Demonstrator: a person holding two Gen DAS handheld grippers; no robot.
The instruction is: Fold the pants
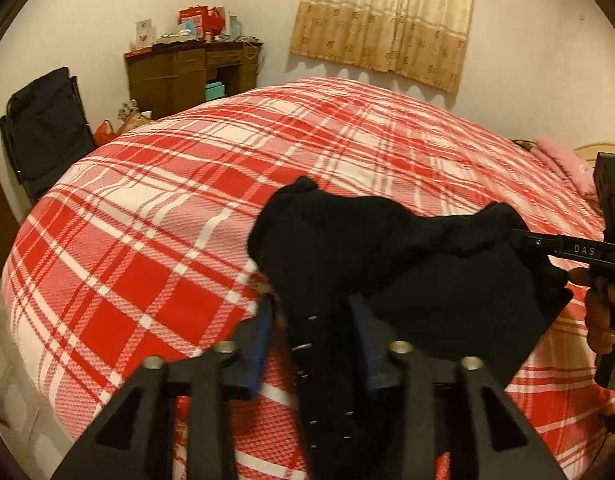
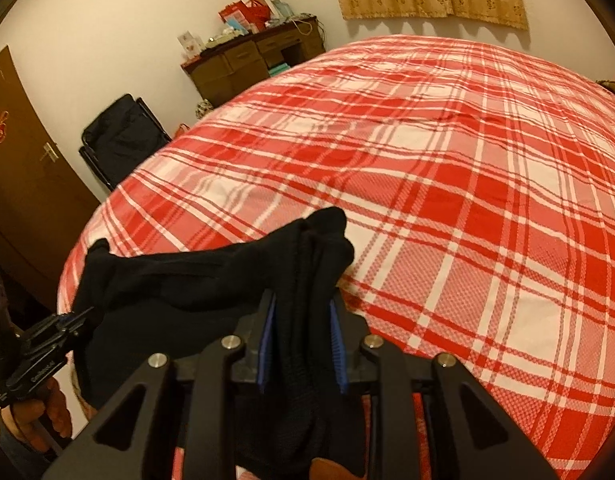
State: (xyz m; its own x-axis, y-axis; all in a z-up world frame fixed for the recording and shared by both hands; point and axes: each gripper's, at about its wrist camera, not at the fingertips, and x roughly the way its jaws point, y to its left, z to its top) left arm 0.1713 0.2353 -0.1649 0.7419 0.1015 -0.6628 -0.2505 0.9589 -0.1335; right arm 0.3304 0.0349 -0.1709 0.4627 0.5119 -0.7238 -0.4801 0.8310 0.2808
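Black pants (image 1: 347, 232) hang bunched over a red and white plaid bed cover (image 1: 147, 208). In the left wrist view my left gripper (image 1: 313, 308) is open: a strip of the black cloth runs between its blue pads, with a gap showing at the left pad. At the right edge, the right gripper (image 1: 523, 236) pinches the other end of the cloth. In the right wrist view my right gripper (image 2: 303, 304) is shut on a thick fold of the pants (image 2: 187, 280), which fills the space between its pads. The left gripper (image 2: 63, 320) shows at lower left, held by a hand.
The plaid bed (image 2: 467, 200) fills most of both views. A cluttered brown desk (image 1: 191, 76) and a black folding chair (image 1: 47, 128) stand by the far wall. A curtain (image 1: 387, 20) hangs above. A brown door (image 2: 23, 168) is at left; a pink pillow (image 1: 563, 160) at right.
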